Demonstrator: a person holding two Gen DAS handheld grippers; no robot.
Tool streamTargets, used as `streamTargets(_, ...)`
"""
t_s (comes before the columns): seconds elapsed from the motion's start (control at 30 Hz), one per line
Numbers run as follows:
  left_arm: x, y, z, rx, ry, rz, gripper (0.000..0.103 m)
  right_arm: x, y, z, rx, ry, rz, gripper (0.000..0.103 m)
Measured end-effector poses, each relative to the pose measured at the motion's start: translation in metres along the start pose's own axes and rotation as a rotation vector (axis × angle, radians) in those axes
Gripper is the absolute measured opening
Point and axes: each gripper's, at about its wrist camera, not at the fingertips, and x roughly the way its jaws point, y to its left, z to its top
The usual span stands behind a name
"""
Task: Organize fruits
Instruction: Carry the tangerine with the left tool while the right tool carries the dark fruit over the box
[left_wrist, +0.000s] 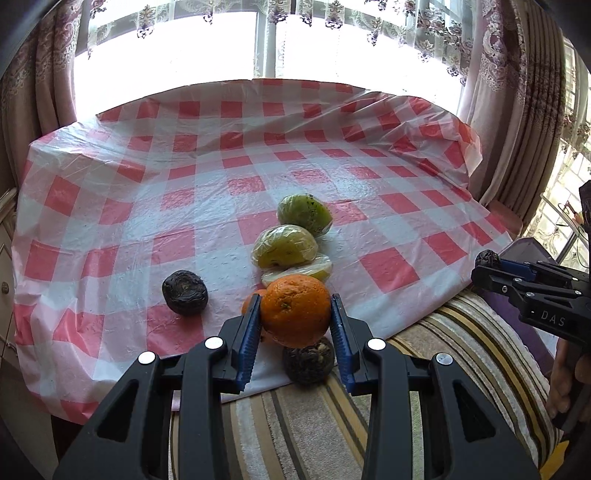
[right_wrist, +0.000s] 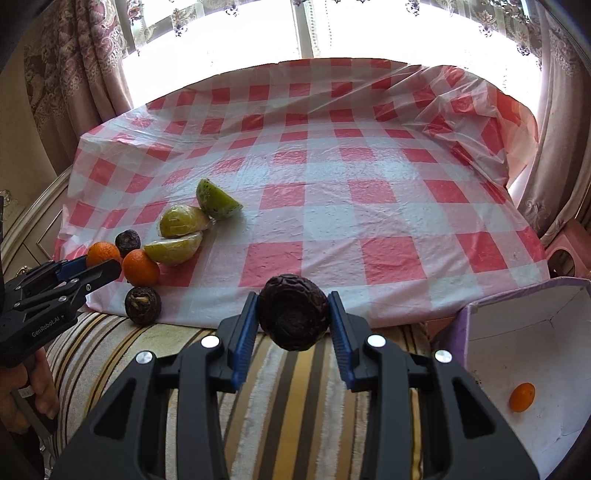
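Note:
My left gripper (left_wrist: 295, 314) is shut on an orange (left_wrist: 295, 308) above the table's near edge; it also shows in the right wrist view (right_wrist: 99, 264). My right gripper (right_wrist: 293, 314) is shut on a dark wrinkled passion fruit (right_wrist: 293, 314) above the striped seat; it shows at the right of the left wrist view (left_wrist: 489, 260). On the red-and-white checked cloth (left_wrist: 369, 177) lie a second orange (right_wrist: 141, 267), two more passion fruits (left_wrist: 184, 292) (left_wrist: 309, 362), and three wrapped green fruit pieces (left_wrist: 304, 214) (left_wrist: 284, 245) (right_wrist: 173, 249).
An open white box with purple sides (right_wrist: 532, 354) stands at the right, holding one small orange (right_wrist: 522, 397). A striped cushion (right_wrist: 295, 387) runs along the table's near edge. Curtains (left_wrist: 517, 110) and a bright window are behind the table.

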Motion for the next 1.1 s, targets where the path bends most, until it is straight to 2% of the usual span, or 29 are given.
streamTargets(0.27,0.006,-0.065,0.023,0.136,-0.016,-0.104,0.035,-0.024,-0.070,0.001,0.073,-0.028,-0.122,0.038)
streamTargets(0.53,0.027,-0.157,0.033,0.297,0.010,-0.255,0.035,-0.034,-0.135,-0.008,0.146,-0.015,-0.241,0.038)
streamTargets(0.9,0.068,-0.266,0.035,0.445,0.107,-0.404,0.035,-0.023,-0.219,-0.032,0.282,0.068,-0.361,0.038)
streamTargets(1.1,0.098,-0.311,0.023,0.541,0.184,-0.413,0.035,-0.007,-0.254,-0.043,0.314,0.142,-0.401,0.038)
